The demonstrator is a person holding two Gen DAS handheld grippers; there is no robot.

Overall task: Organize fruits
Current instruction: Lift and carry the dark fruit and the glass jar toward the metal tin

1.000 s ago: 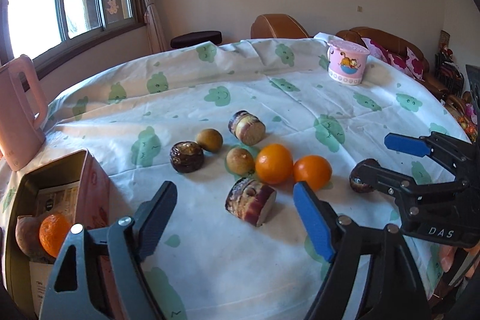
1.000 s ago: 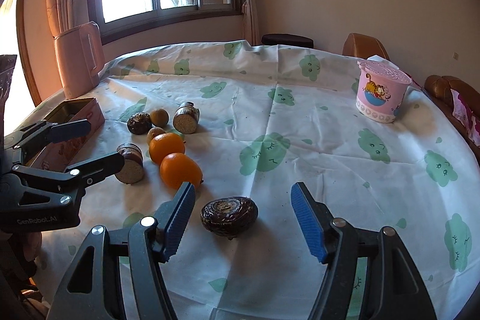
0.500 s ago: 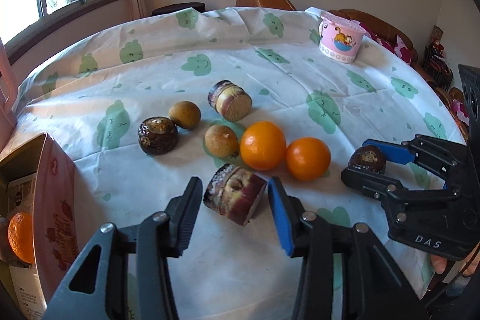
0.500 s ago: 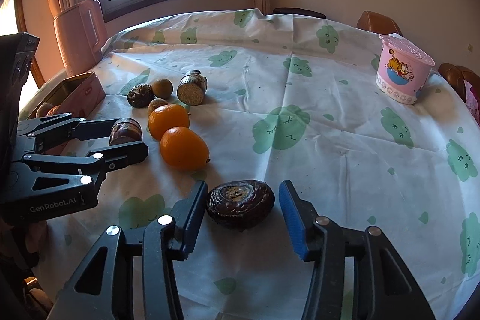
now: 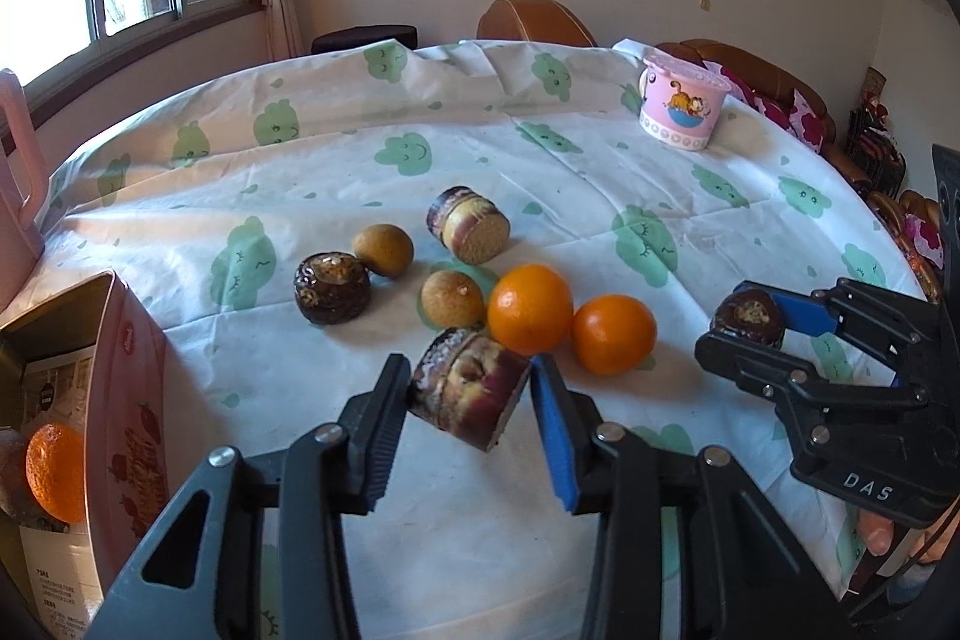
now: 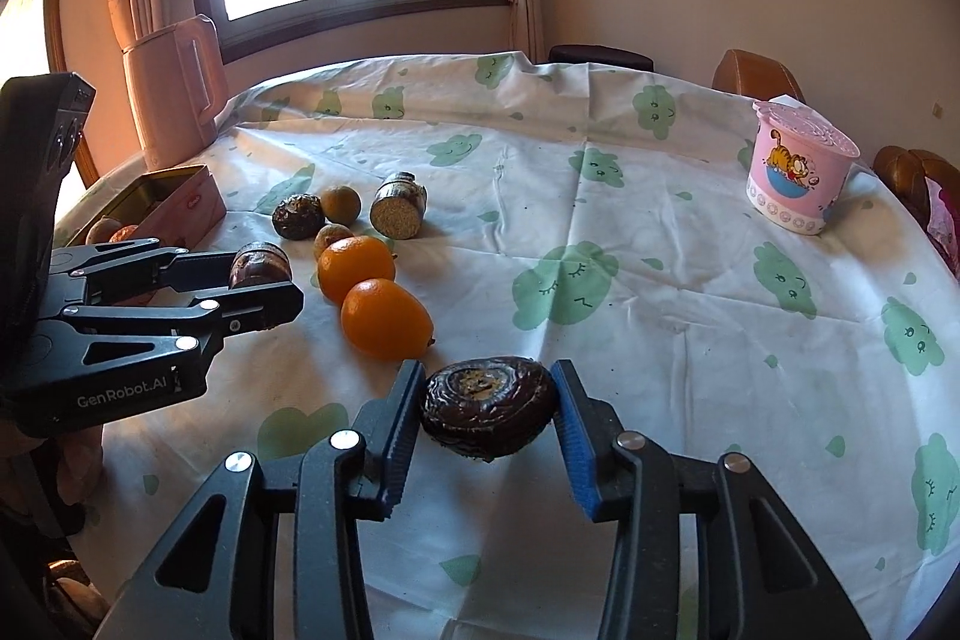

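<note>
The big table (image 5: 540, 172) holds loose fruit in the middle, and a pink box (image 5: 129, 388) waits at its left edge to collect them. The left claw (image 5: 471, 394) squeezes a purple chunk (image 5: 468, 388). The right claw (image 6: 489, 409) is closing snugly on a dark round fruit (image 6: 487, 405) near the front edge.

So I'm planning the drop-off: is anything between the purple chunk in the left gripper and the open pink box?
Nothing visible. The left gripper grips the purple chunk; only bare tablecloth lies between it and the pink box.
</note>
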